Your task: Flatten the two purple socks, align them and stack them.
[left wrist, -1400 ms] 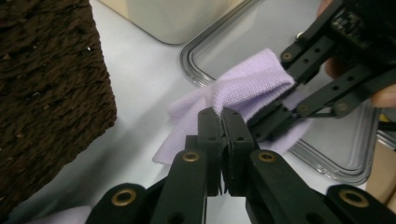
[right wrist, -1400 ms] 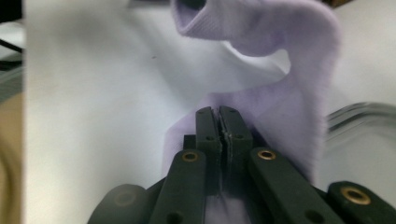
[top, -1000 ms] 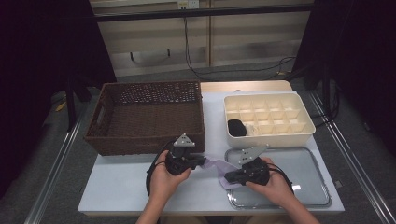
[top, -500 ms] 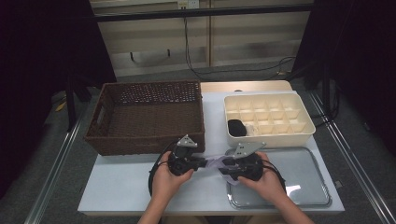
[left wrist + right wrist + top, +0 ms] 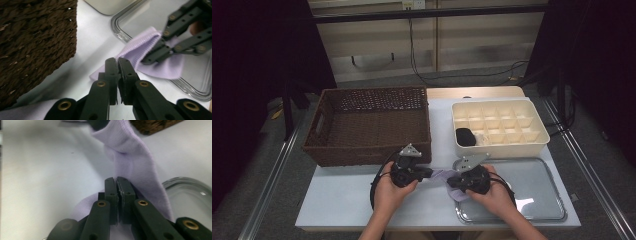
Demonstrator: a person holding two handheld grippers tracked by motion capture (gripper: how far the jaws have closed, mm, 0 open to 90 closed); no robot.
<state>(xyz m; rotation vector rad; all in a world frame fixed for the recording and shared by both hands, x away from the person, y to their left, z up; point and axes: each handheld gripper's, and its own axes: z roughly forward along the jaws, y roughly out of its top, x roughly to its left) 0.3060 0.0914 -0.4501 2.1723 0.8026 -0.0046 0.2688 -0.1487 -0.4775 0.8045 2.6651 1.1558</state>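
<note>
High view: a lilac sock was seen stretched between the left gripper and the right gripper, its long axis running from one set of tips to the other, across the table edge nearest the person. The sock lay just in front of the wicker basket and beside the metal tray; the divided box stood well beyond the right gripper.

Left gripper view: the jaws were clenched, tips together, with the sock's edge pinched at them. The sock ran away forward and to the right, toward the right gripper, which was clamped on the ribbed cuff.

Right gripper view: the jaws were closed on the sock, the cloth rising straight ahead from the tips toward the far hold.

Judged: both hands were equally near; any next move would turn on that shared taut axis.
</note>
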